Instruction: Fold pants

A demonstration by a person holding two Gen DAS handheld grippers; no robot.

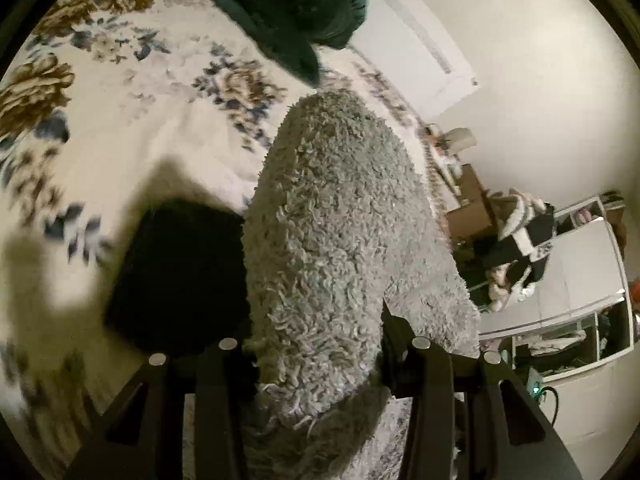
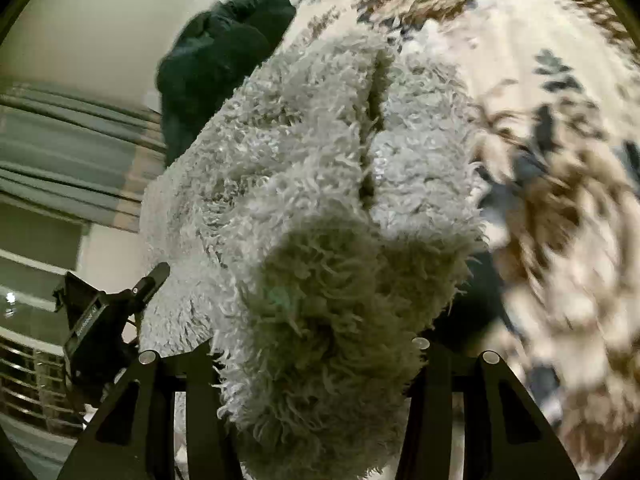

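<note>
Pants (image 1: 340, 240) clamped above bedspread (image 1: 120, 120).

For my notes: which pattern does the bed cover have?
Cream bed cover with brown and blue-grey flowers; clearest in the left wrist view.

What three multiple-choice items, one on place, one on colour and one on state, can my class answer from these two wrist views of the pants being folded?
1. Where does the dark green bundle lie?
A. on the floral bedspread, beyond the pants
B. on the floor
C. between the left fingers

2. What colour are the fuzzy pants?
A. red
B. pale grey
C. black

3. What is the state of the right gripper?
A. open and bare
B. out of view
C. shut on the pants

Answers: 1 A, it sits on the bedspread past the pants; 2 B, the pile looks pale grey in both views; 3 C, pile bunches between its fingers.
</note>
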